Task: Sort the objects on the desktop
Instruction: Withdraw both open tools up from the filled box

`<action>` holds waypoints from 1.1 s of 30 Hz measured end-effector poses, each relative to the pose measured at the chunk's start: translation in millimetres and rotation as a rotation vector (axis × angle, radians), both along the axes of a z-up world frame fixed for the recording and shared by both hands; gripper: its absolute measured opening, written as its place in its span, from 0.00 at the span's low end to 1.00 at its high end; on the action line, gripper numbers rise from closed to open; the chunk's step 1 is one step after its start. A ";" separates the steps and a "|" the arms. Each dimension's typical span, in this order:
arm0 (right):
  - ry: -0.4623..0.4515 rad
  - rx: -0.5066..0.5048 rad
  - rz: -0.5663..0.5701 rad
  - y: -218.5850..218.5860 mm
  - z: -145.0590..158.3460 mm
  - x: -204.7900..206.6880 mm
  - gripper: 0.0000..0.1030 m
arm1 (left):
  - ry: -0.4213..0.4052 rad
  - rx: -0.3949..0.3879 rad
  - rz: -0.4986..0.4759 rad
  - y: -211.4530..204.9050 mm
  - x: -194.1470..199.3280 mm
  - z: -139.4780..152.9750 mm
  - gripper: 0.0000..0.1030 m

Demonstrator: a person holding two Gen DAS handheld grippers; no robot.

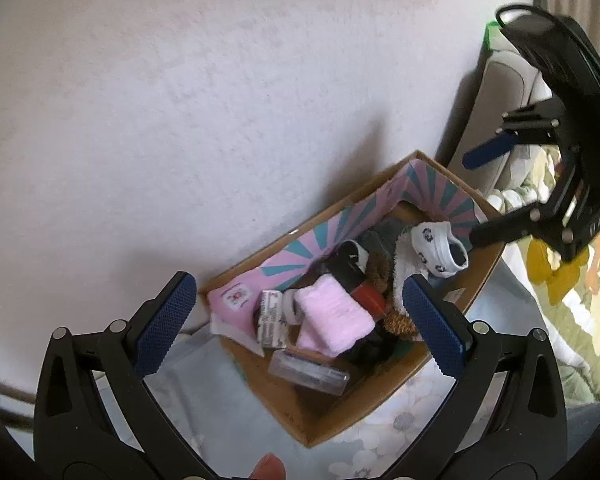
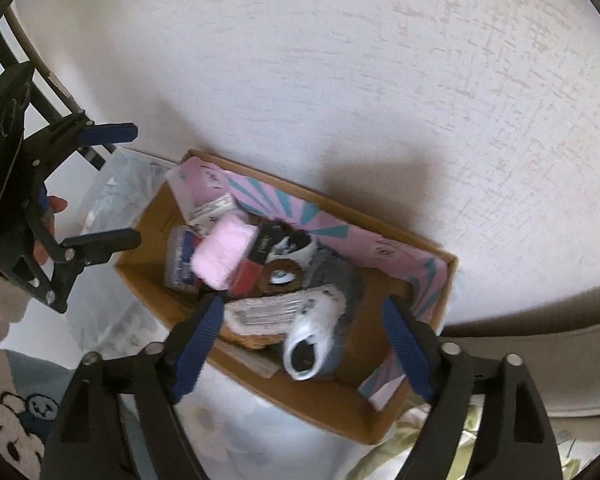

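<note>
A cardboard box (image 1: 332,412) with a pink and teal lining stands against the wall; it also shows in the right wrist view (image 2: 340,404). It holds a pink cloth (image 1: 332,316) (image 2: 224,252), a white baby shoe (image 1: 440,252) (image 2: 312,340), a clear plastic case (image 1: 308,372), a small printed carton (image 1: 270,318) and a black and red tube (image 1: 356,280). My left gripper (image 1: 300,320) is open and empty above the box. My right gripper (image 2: 306,340) is open and empty above the shoe.
A white textured wall (image 1: 220,100) rises behind the box. The box stands on a pale floral cloth (image 1: 380,440). A beige seat (image 2: 540,368) and a green floral fabric (image 1: 572,320) lie at the right. A clear plastic bag (image 2: 116,188) lies left of the box.
</note>
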State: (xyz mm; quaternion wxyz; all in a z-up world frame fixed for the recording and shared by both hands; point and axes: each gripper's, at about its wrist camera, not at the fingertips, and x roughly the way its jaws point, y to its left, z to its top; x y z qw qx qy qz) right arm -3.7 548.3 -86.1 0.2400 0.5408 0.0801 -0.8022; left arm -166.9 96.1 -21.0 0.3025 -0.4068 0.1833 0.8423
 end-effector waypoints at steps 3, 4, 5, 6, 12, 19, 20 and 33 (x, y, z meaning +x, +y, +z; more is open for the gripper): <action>0.021 0.006 -0.017 -7.2 8.4 7.9 0.90 | 0.018 0.004 0.030 -8.6 5.7 14.4 1.00; 0.036 0.000 -0.023 -9.7 12.2 11.2 0.91 | 0.022 0.005 0.040 -11.6 7.1 18.6 1.00; 0.056 -0.004 -0.031 -12.2 16.2 14.3 0.94 | 0.029 0.006 0.056 -15.1 9.2 24.0 1.00; 0.075 -0.006 -0.039 -14.6 19.7 17.2 0.99 | 0.036 0.007 0.069 -18.2 11.2 28.7 1.00; 0.129 -0.022 -0.132 -25.9 41.9 31.1 0.99 | 0.068 0.021 0.194 -42.8 24.2 54.1 1.00; 0.238 0.044 -0.277 -52.1 62.4 61.7 0.99 | 0.133 0.052 0.404 -79.2 50.0 79.2 1.00; 0.248 0.051 -0.298 -56.3 64.9 66.6 0.99 | 0.139 0.056 0.426 -84.4 54.6 82.5 1.00; 0.294 0.096 -0.518 -110.9 52.9 115.6 0.99 | 0.153 0.104 0.573 -130.2 99.4 85.7 1.00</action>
